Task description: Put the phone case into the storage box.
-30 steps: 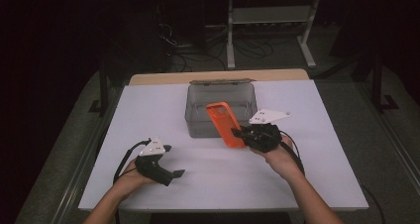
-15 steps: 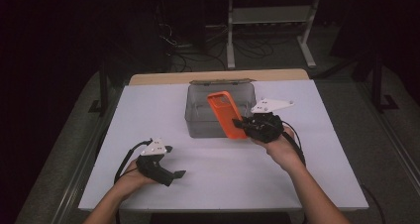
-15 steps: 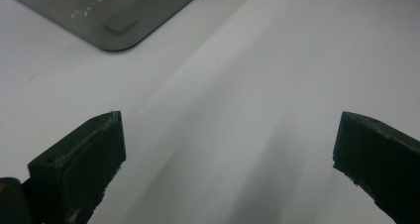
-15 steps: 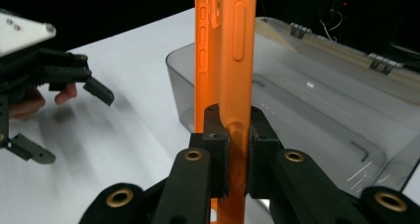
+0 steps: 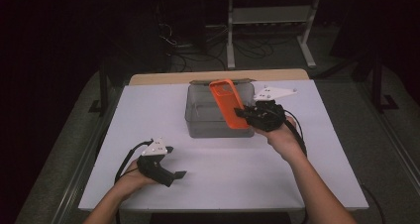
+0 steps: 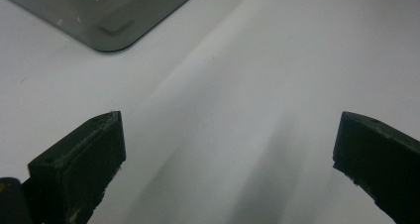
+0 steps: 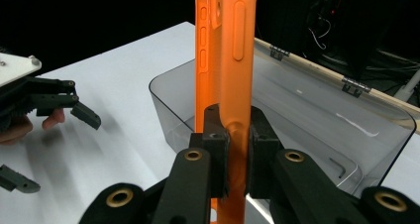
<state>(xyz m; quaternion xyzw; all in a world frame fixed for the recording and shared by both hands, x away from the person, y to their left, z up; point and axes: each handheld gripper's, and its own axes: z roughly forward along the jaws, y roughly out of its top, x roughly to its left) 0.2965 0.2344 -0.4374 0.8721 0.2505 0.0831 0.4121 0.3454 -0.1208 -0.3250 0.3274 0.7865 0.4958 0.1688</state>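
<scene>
Across the white table [image 5: 223, 179], set in a dark room with a metal shelf frame [image 5: 270, 21] behind, my right gripper [image 5: 242, 114] clamps an orange phone case [image 5: 228, 104] above the grey plastic box [image 5: 210, 117]. My left gripper [image 5: 179, 174] rests with jaws spread wide, holding nothing (no legible writing anywhere).

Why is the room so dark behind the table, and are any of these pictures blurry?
High view: light falls on the white table alone, so the background goes nearly black. Left gripper view: the jaws are soft and out of focus, and throw broad, faint shadows on the table. Right gripper view: the orange phone case is sharp and glare streaks the clear box.
</scene>
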